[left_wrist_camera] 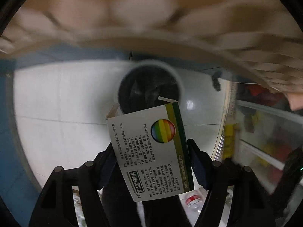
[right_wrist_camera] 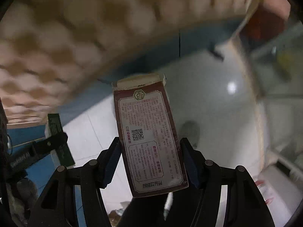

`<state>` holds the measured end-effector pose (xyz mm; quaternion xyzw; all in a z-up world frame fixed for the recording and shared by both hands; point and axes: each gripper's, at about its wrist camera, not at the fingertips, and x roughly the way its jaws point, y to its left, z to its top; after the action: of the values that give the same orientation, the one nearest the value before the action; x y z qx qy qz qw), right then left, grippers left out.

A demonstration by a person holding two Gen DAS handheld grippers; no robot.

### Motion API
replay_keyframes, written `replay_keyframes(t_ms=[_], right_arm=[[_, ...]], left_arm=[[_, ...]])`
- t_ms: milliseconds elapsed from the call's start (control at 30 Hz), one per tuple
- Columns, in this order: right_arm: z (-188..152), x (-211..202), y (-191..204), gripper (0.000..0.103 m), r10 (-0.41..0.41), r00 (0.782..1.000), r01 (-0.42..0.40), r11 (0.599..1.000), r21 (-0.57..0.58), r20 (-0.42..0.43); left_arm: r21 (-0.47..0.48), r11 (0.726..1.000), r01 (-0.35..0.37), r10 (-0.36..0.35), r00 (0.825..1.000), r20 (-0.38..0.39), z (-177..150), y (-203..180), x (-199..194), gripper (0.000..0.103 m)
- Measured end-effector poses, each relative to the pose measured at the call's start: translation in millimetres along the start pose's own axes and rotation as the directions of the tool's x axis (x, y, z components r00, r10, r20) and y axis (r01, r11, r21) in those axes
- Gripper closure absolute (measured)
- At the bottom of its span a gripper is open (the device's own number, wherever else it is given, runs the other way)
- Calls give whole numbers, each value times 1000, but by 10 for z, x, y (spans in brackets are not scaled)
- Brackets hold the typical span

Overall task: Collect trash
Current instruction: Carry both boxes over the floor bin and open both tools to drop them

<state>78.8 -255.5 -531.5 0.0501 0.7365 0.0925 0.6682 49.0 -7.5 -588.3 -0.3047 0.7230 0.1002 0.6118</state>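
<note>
My left gripper [left_wrist_camera: 151, 158] is shut on a white and green medicine box [left_wrist_camera: 149, 151] with a rainbow circle, its top flap open. Past the box stands a round trash bin [left_wrist_camera: 149, 89] with a dark liner on the white tile floor, straight ahead of the box. My right gripper [right_wrist_camera: 150, 151] is shut on a dark red medicine box [right_wrist_camera: 149, 138] with a QR code, its top flap open. In the right wrist view the left gripper [right_wrist_camera: 56, 143] shows at the left with the green edge of its box.
A tan quilted bed or sofa edge [left_wrist_camera: 151, 19] hangs over the top of both views. Clear storage drawers [left_wrist_camera: 265, 132] with coloured contents stand at the right. A plastic bottle [left_wrist_camera: 193, 202] lies on the floor below the left gripper. Blue wall base [right_wrist_camera: 132, 60] runs behind.
</note>
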Motion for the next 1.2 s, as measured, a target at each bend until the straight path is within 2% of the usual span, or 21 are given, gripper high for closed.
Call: replay_keyframes(t_ms=[133, 200, 300, 367, 400, 433, 467, 500, 633, 700, 767, 833, 933, 1067, 1200], right_arm=[[73, 1132, -129, 39, 8, 999, -7, 1000, 16, -44], [141, 1601, -153, 39, 18, 998, -17, 1000, 20, -60], [235, 2136, -160, 39, 52, 994, -49, 998, 26, -94], [291, 2396, -170, 38, 51, 993, -51, 999, 9, -108], [312, 2519, -165, 37, 53, 991, -54, 999, -3, -119], [320, 2576, -159, 25, 61, 990, -62, 998, -7, -127], [345, 2622, -106, 4, 72, 989, -74, 997, -10, -130], [343, 2631, -90, 0, 83, 989, -86, 996, -23, -127], [318, 2497, -80, 0, 48, 995, -56, 995, -86, -85], [281, 2376, -90, 0, 16, 997, -23, 996, -92, -72], [294, 2278, -142, 0, -19, 999, 14, 995, -98, -51], [270, 2116, -103, 0, -48, 998, 44, 994, -105, -39], [212, 1854, 23, 0, -98, 995, 95, 988, -125, -14], [173, 1287, 162, 0, -145, 989, 146, 974, -175, 19], [113, 555, 367, 0, -167, 984, 175, 959, -224, 57]], left_arm=[[-38, 999, 24, -27, 997, -78, 304, 195, 911, 34], [-65, 995, 74, -82, 989, -126, 341, 269, 1248, 32], [-93, 993, 67, -80, 987, -142, 428, 358, 1591, 31], [-94, 994, 52, -64, 989, -131, 411, 426, 1646, 15], [-96, 994, 52, -64, 990, -125, 404, 435, 1659, 3], [-97, 994, 52, -63, 991, -116, 379, 464, 1634, 2], [-94, 995, 42, -52, 993, -106, 374, 473, 1634, 2], [-90, 996, 28, -37, 995, -96, 364, 491, 1609, 2], [-47, 996, -77, 76, 997, -25, 306, 532, 1398, 2], [-9, 987, -163, 163, 986, 43, 239, 518, 1207, 2], [29, 968, -250, 246, 964, 103, 130, 448, 984, 2], [50, 955, -293, 284, 950, 131, 9, 378, 758, 2], [56, 952, -300, 289, 945, 152, -181, 329, 339, 2], [68, 953, -295, 279, 944, 179, -415, 216, -215, 2], [77, 958, -275, 256, 947, 197, -608, 107, -731, 2]])
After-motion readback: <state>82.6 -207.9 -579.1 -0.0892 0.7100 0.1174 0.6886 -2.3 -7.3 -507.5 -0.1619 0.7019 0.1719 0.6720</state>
